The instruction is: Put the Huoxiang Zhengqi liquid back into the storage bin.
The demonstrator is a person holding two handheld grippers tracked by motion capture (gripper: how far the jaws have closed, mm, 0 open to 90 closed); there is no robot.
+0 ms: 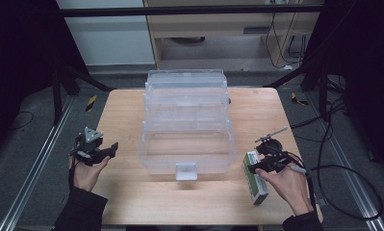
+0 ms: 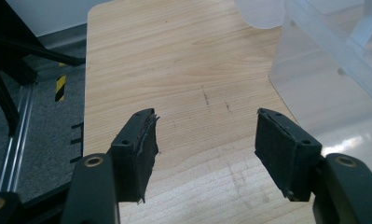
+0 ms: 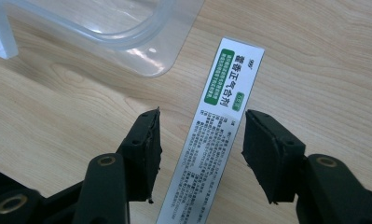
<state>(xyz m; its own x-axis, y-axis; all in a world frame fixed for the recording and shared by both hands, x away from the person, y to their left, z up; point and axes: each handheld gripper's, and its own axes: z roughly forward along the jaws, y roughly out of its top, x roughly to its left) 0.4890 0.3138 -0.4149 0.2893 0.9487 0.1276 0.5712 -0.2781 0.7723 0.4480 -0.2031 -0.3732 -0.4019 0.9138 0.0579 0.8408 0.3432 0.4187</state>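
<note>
We have the box (image 3: 221,126) lying flat on the counter (image 1: 132,197) just right of the clear bin (image 1: 187,127). Our right gripper (image 3: 200,140) hangs over it, jaws apart and straddling it, pads off its sides. Its long axis runs between the jaws, so they would close across its width. Our left gripper (image 2: 204,140), left of the bin, has empty, wide-apart jaws.
</note>
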